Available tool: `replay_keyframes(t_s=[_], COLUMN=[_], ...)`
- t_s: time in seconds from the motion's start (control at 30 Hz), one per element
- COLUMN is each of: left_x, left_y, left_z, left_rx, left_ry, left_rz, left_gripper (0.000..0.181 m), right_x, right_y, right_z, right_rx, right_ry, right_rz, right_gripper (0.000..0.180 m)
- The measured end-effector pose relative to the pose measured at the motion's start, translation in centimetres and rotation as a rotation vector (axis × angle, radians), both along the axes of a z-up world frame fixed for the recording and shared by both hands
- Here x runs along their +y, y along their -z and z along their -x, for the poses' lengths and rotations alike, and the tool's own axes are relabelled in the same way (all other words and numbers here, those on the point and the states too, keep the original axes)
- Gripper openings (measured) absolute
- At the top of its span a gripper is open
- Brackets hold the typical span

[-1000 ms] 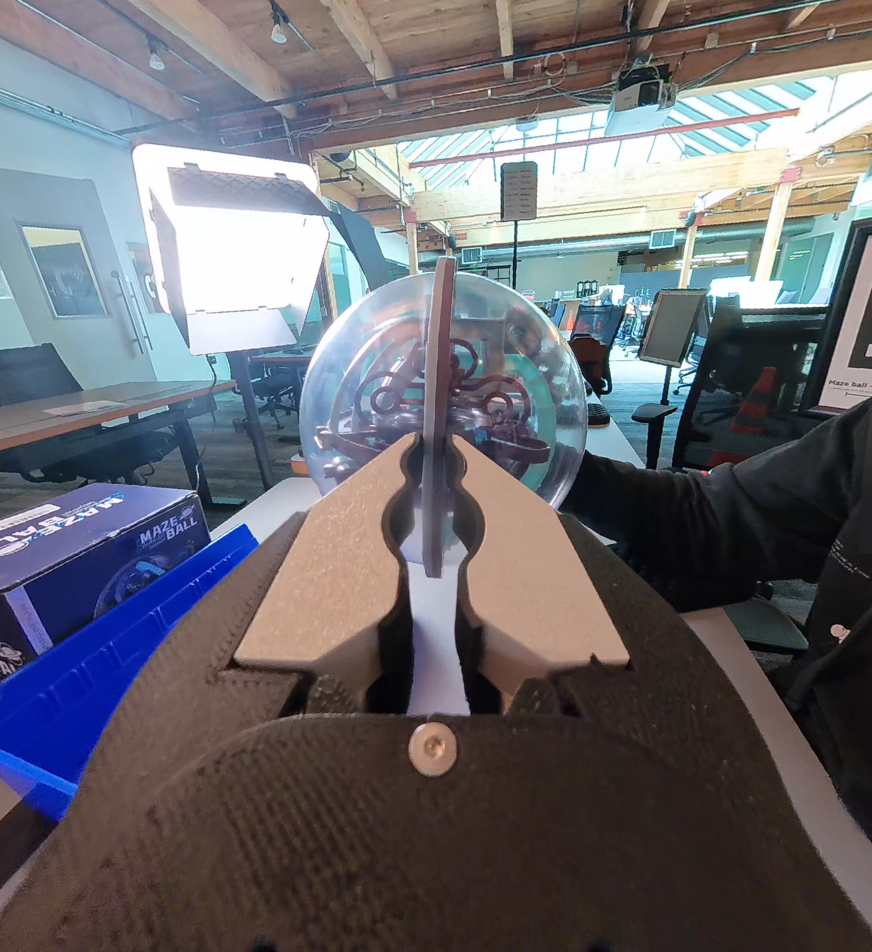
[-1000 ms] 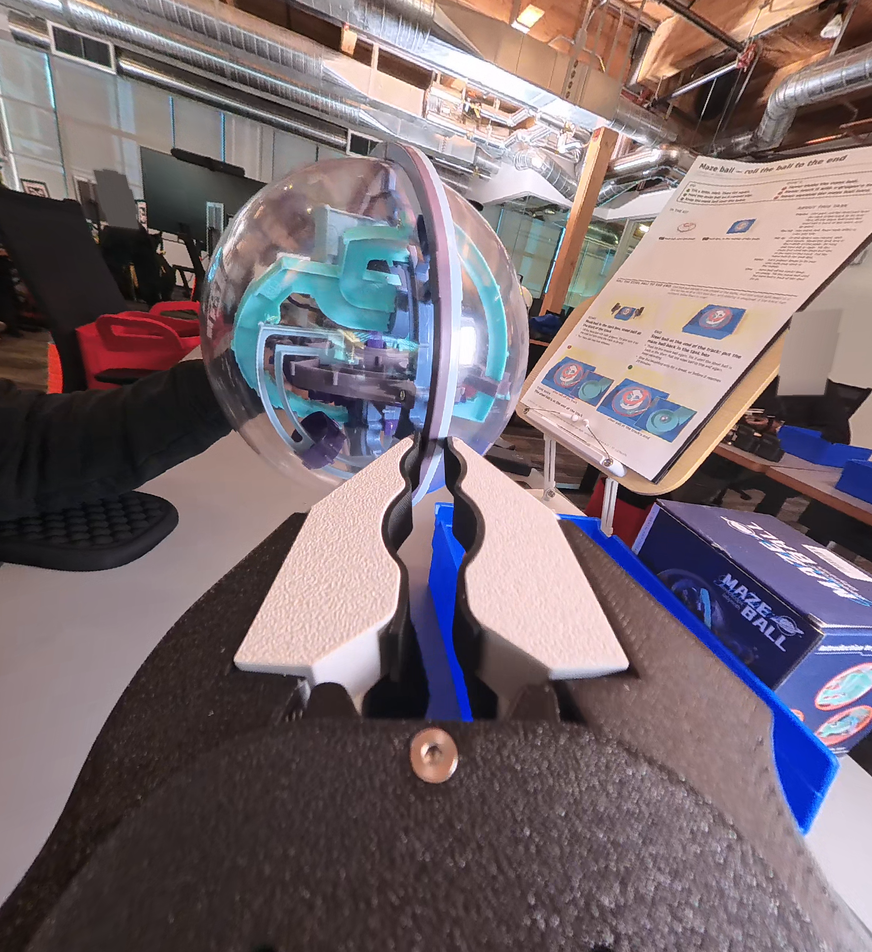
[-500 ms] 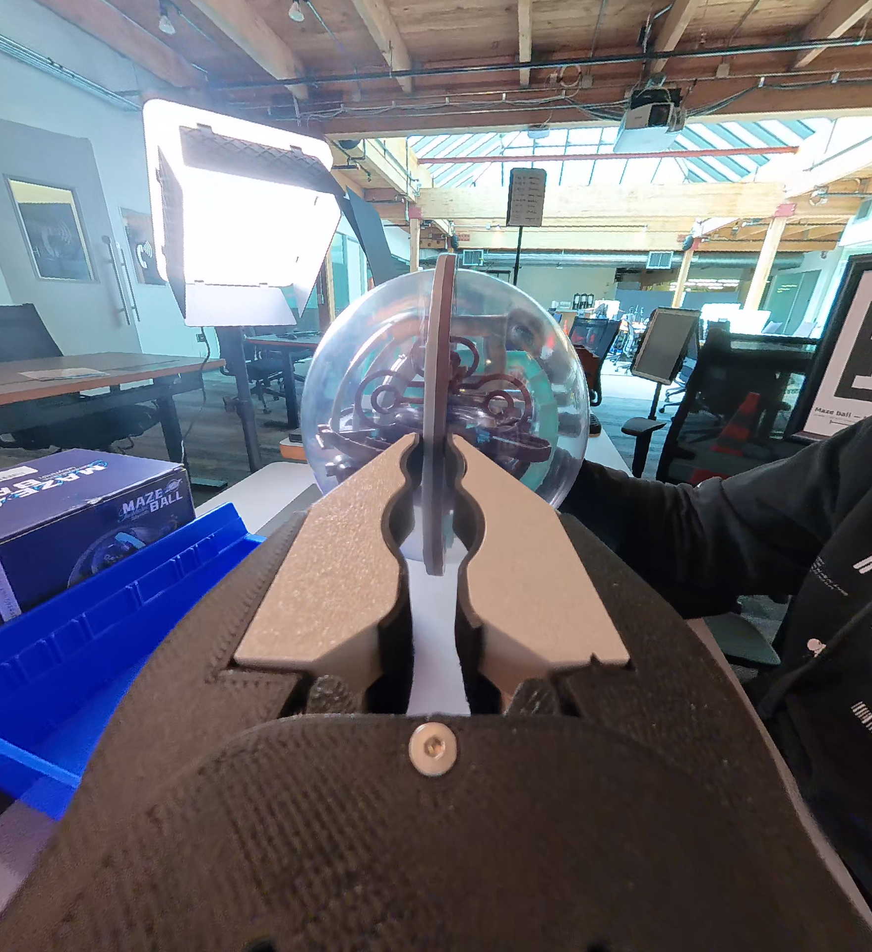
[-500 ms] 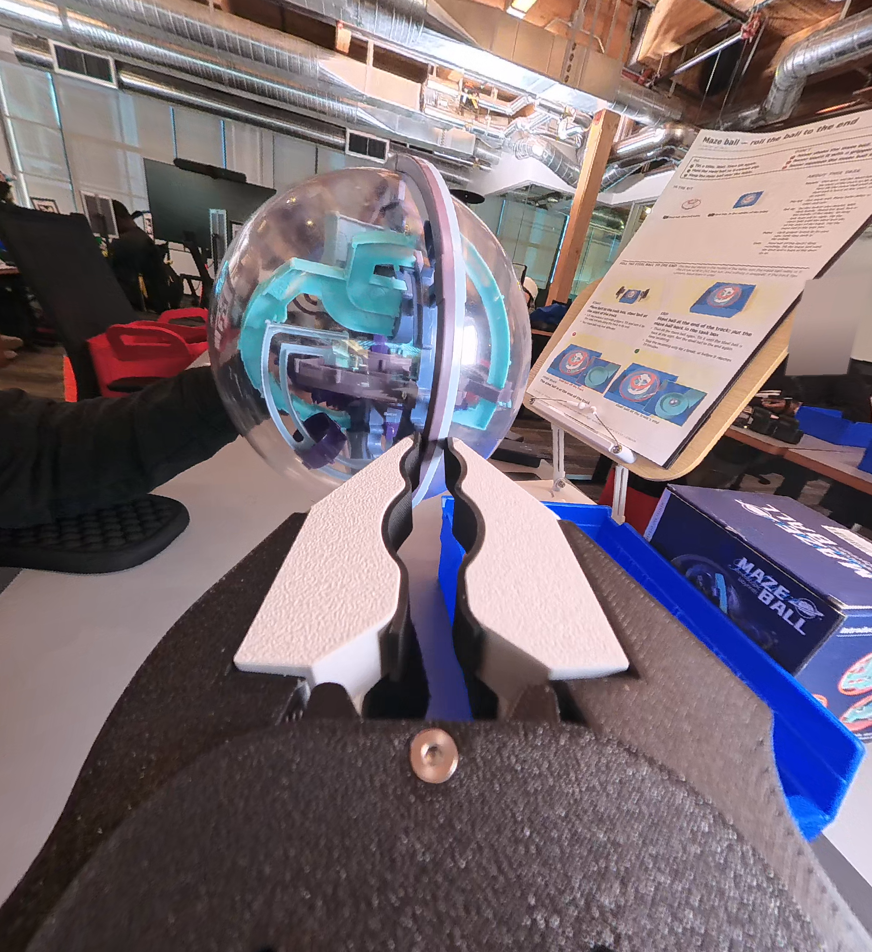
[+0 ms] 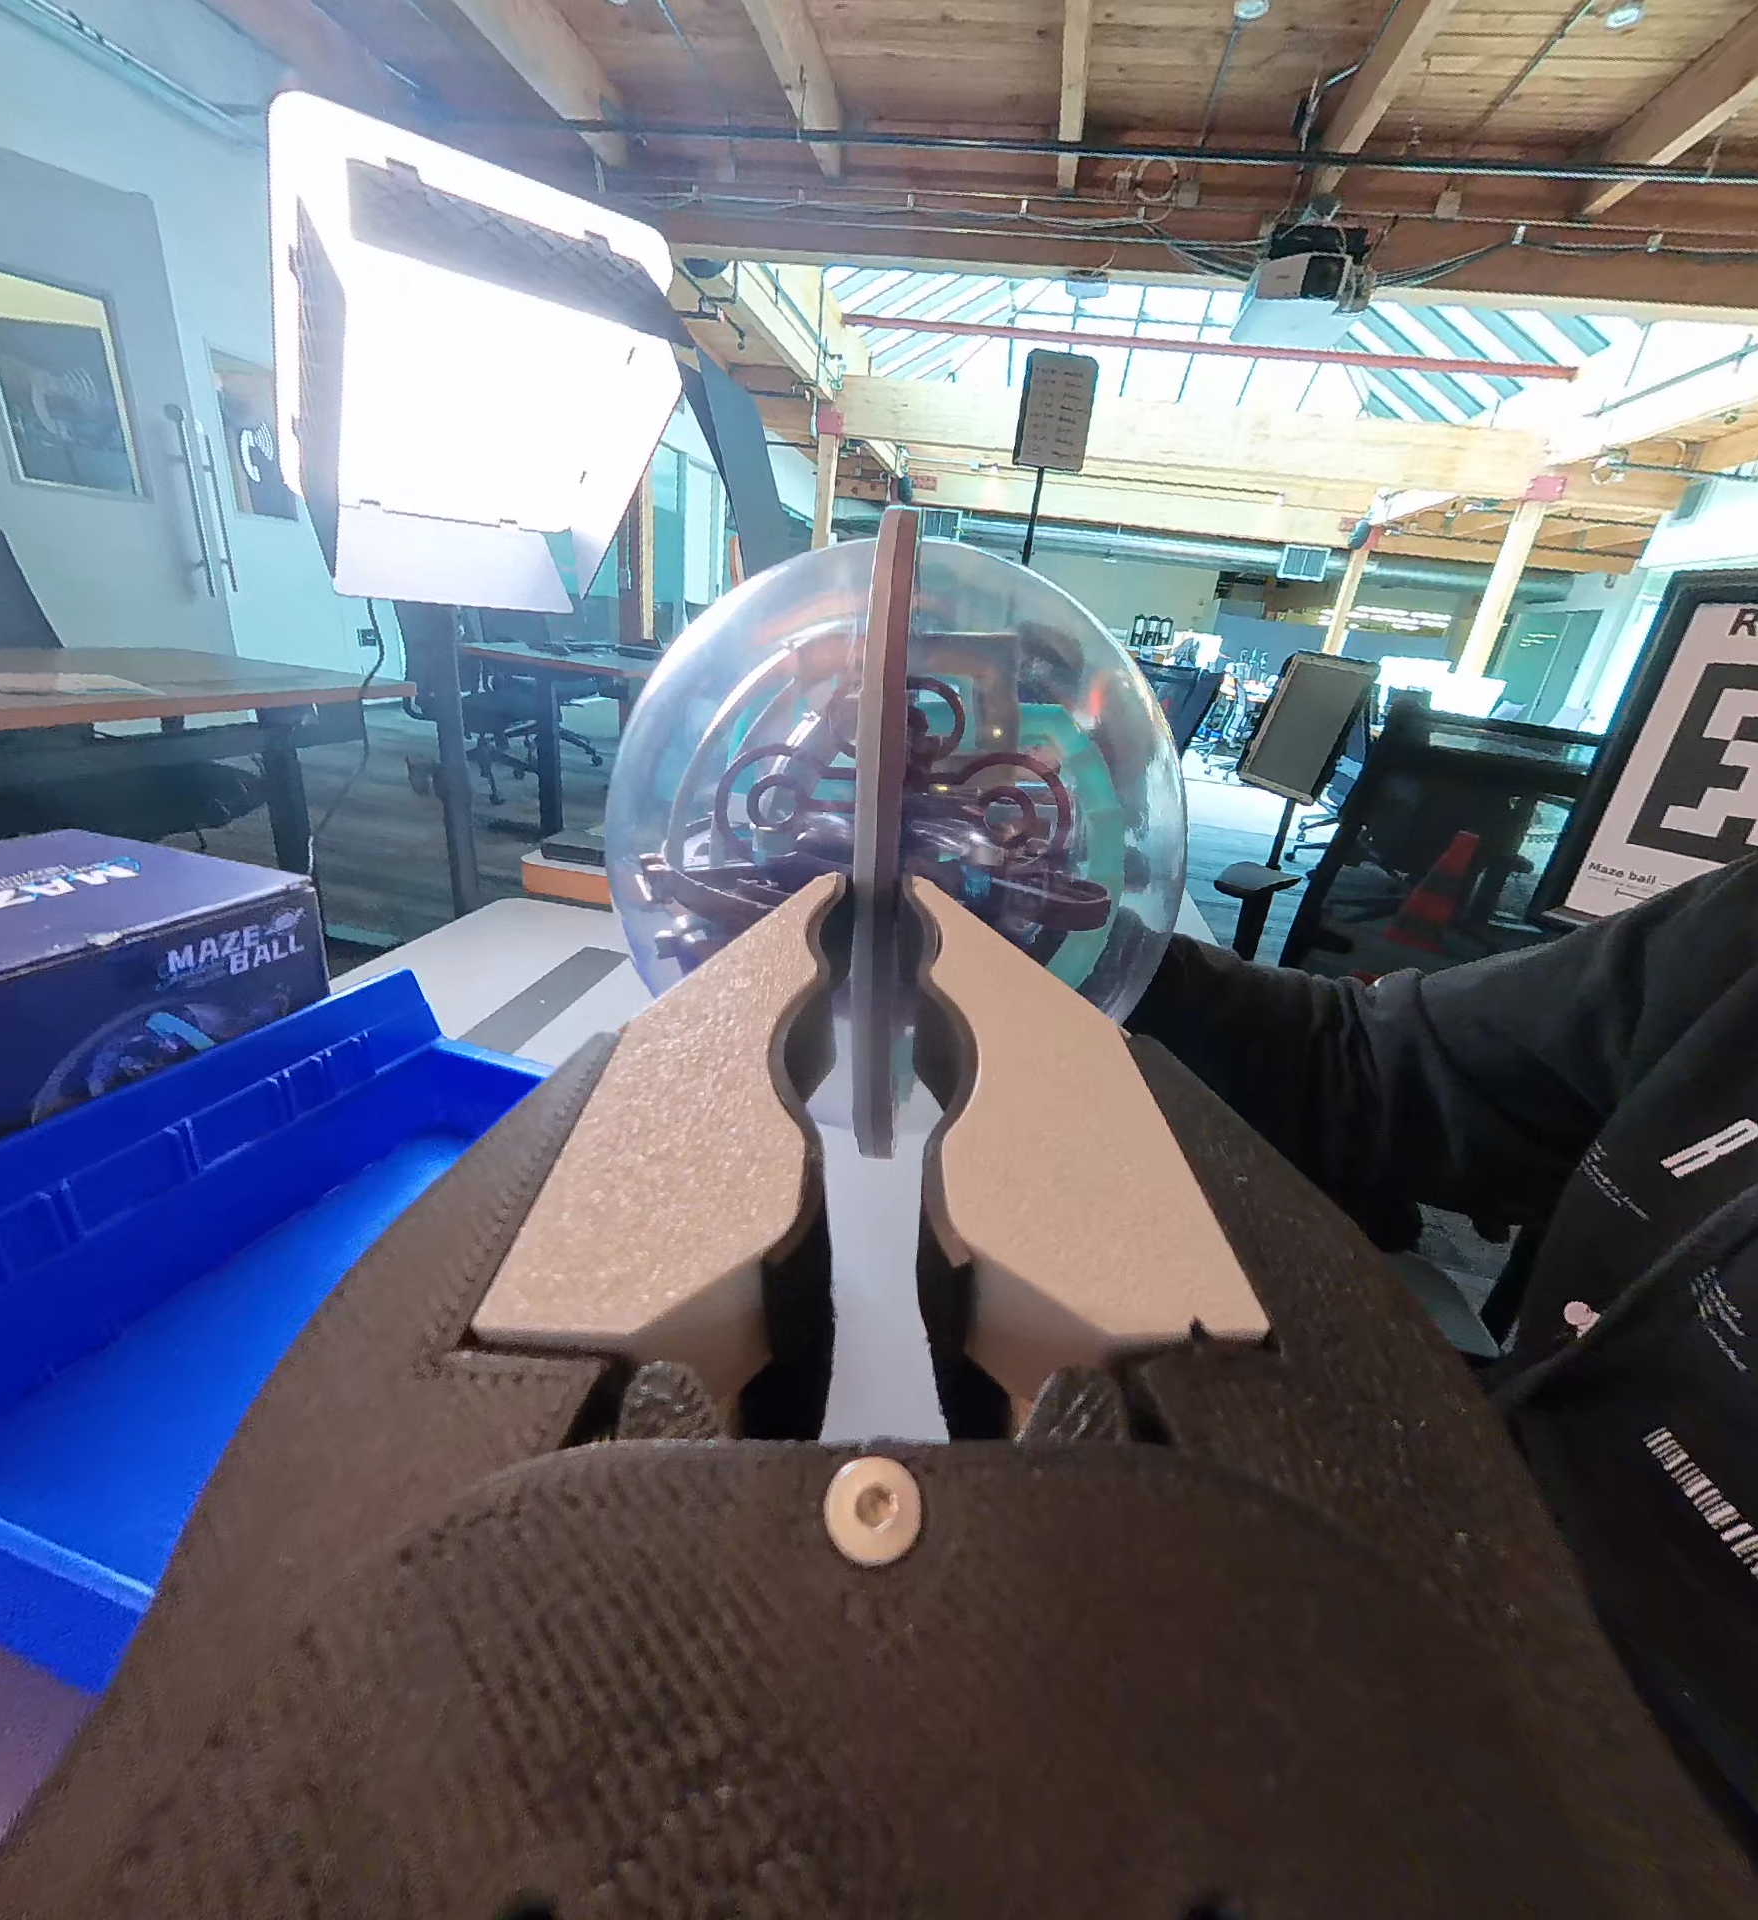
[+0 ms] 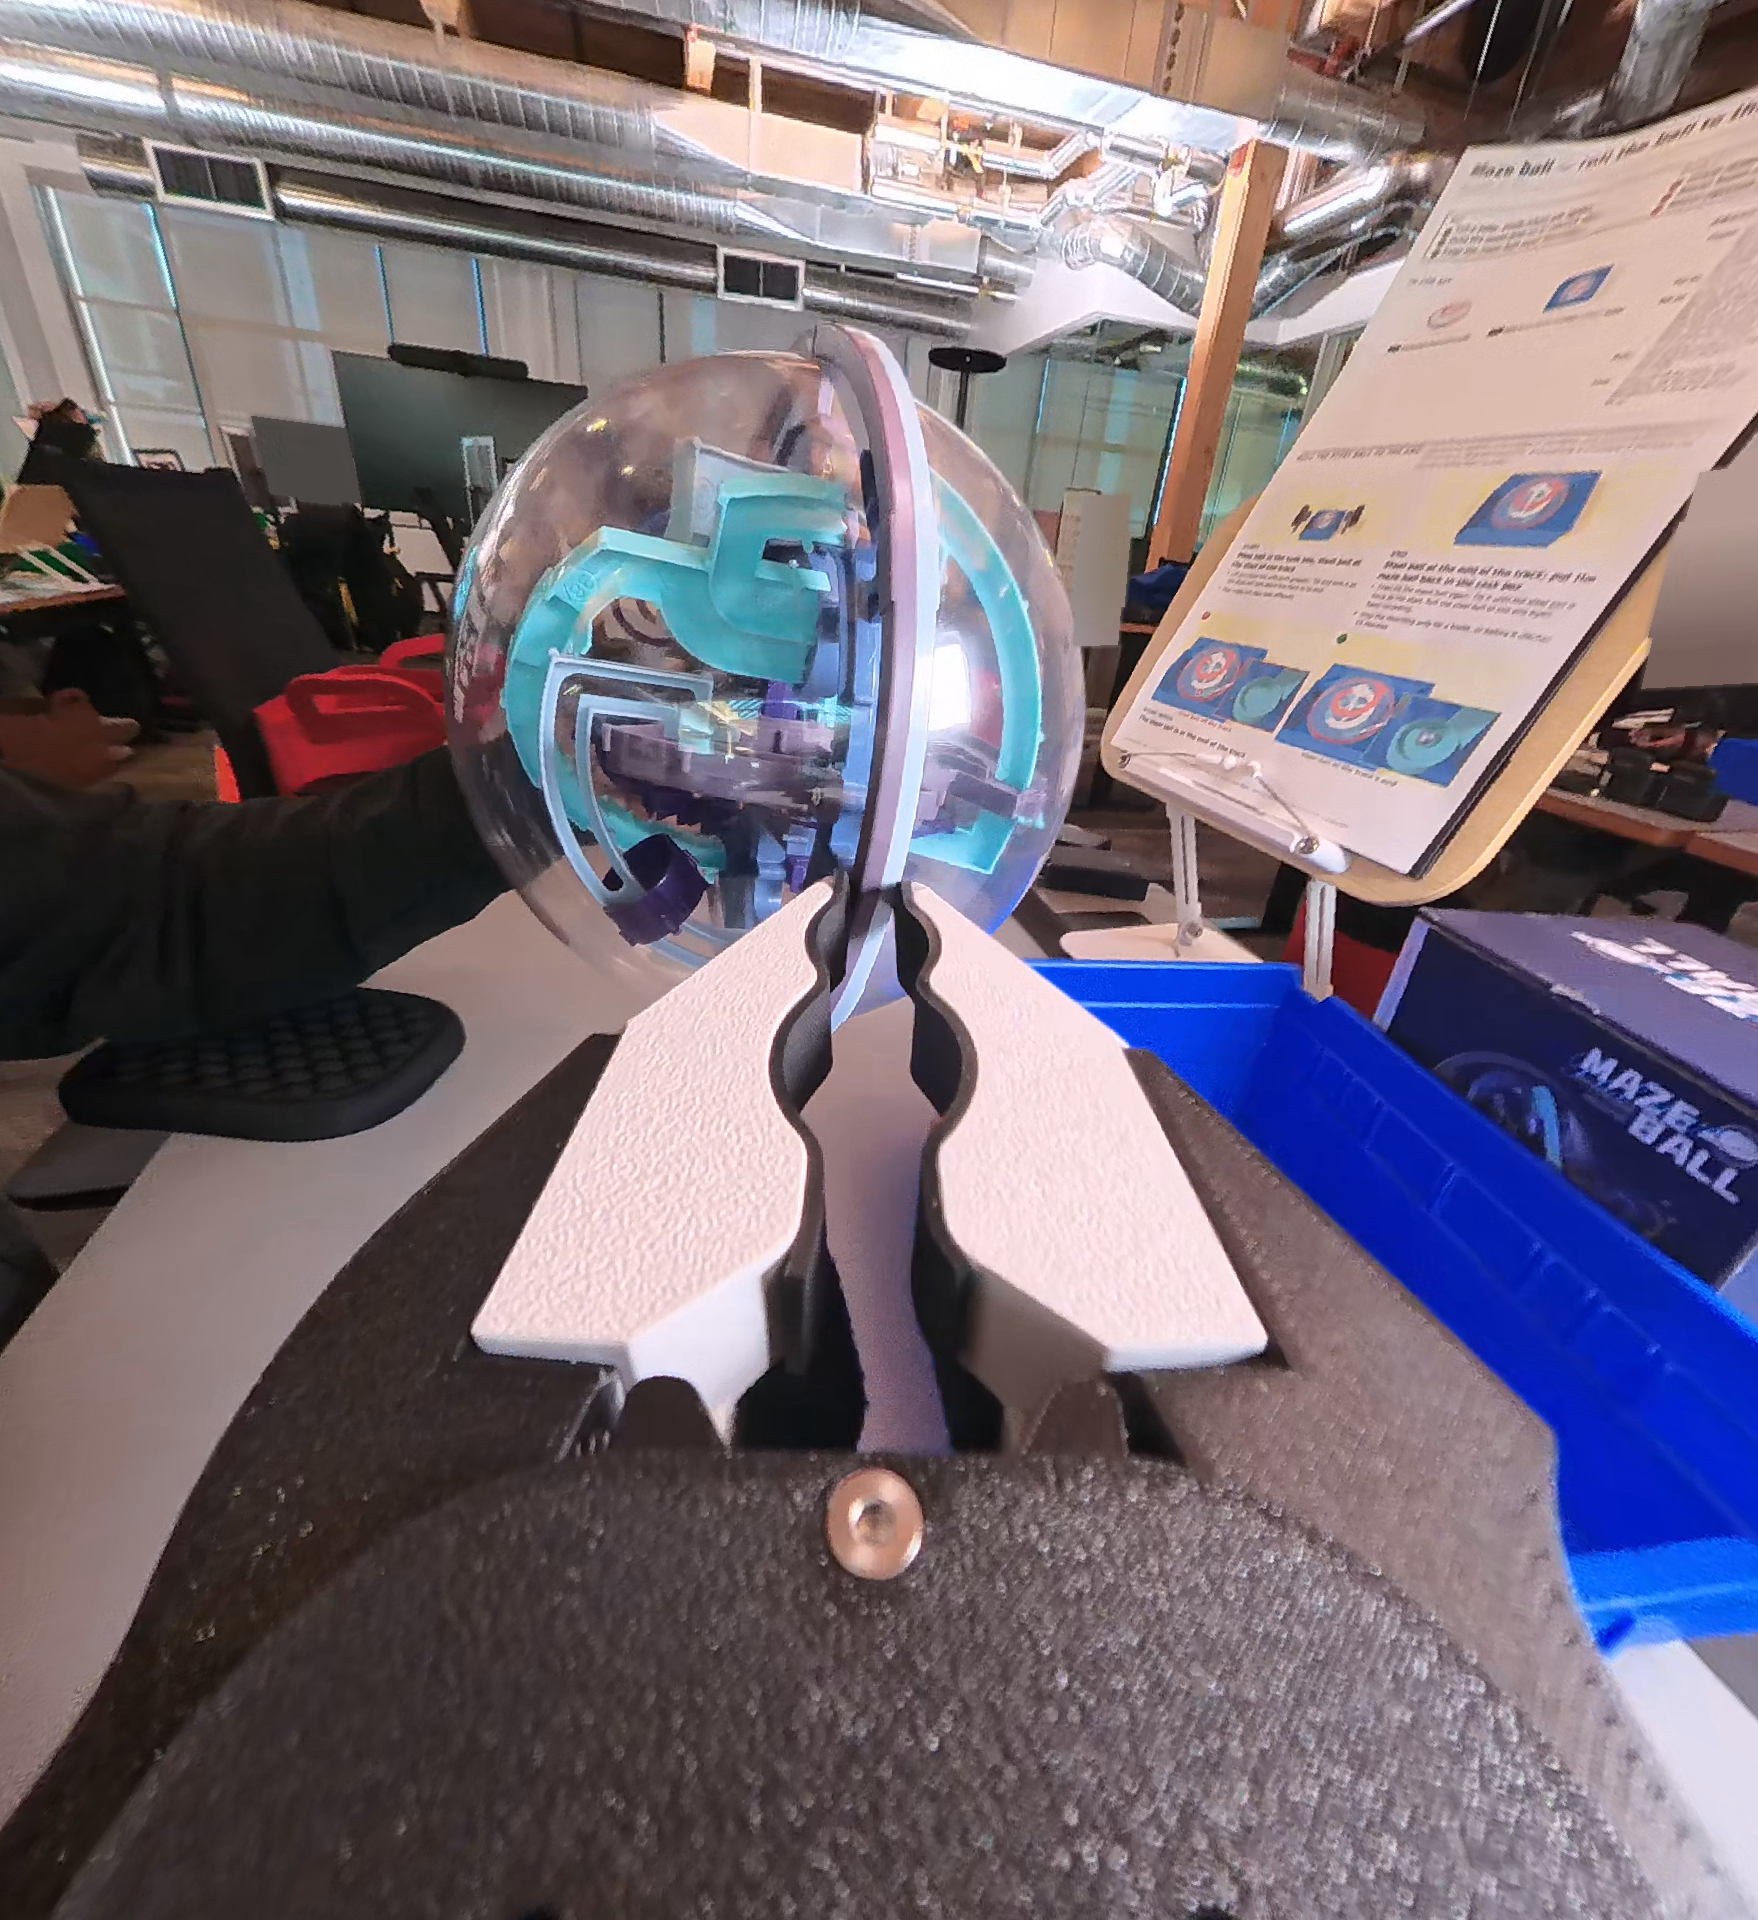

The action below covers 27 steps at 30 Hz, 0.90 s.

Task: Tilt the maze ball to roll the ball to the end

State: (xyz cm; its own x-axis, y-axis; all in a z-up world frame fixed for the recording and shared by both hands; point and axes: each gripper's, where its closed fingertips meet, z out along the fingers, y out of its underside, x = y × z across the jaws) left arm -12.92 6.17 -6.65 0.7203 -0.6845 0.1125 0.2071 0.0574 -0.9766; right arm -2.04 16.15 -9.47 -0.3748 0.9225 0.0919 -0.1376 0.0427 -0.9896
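Observation:
The maze ball (image 5: 1020,790) is a clear sphere with dark purple and teal tracks inside and a flat grey ring around its middle. It is held in the air above the white table (image 6: 127,1299). My left gripper (image 5: 877,894) is shut on the ring's edge from one side. My right gripper (image 6: 867,894) is shut on the ring from the opposite side, where the maze ball (image 6: 709,665) shows its teal tracks. The small ball inside cannot be made out.
A blue bin (image 5: 158,1247) (image 6: 1477,1195) sits on the table beside the ball, with a dark blue box (image 5: 96,956) (image 6: 1633,1091) behind it. An instruction sheet on a stand (image 6: 1457,582) stands at the back. A dark-sleeved arm (image 5: 1477,1091) reaches past the ball.
Both grippers have turned with the ball still clamped: the blue bin and box have shifted in both views. The grip on the ring is unchanged.

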Motion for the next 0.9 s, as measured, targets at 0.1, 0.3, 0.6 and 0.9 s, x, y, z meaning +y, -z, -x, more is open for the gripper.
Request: replay_keyframes(t_s=[0.1,0.3,0.6,0.9], left_x=[-0.2,-0.4,-1.3,-1.7], left_y=[1.1,3.7,6.1,7.6], left_z=[-0.3,-0.9,-1.2,-1.9], left_rx=[-0.017,-0.081,-0.109,-0.157], left_ry=[0.008,0.009,-0.003,0.026], left_rz=[0.027,0.087,0.133,0.158], left_gripper=[0.007,0.007,0.006,0.006], right_x=[-0.3,-0.5,-1.7,-2.4], right_y=[1.1,3.7,7.0,8.5], right_z=[-0.4,-0.9,-1.3,-2.2], right_rx=[-0.028,-0.085,-0.159,-0.18], right_ry=[-0.009,-0.021,-0.051,-0.069], right_rz=[0.021,0.07,0.132,0.2], right_gripper=[0.006,0.006,0.006,0.006])
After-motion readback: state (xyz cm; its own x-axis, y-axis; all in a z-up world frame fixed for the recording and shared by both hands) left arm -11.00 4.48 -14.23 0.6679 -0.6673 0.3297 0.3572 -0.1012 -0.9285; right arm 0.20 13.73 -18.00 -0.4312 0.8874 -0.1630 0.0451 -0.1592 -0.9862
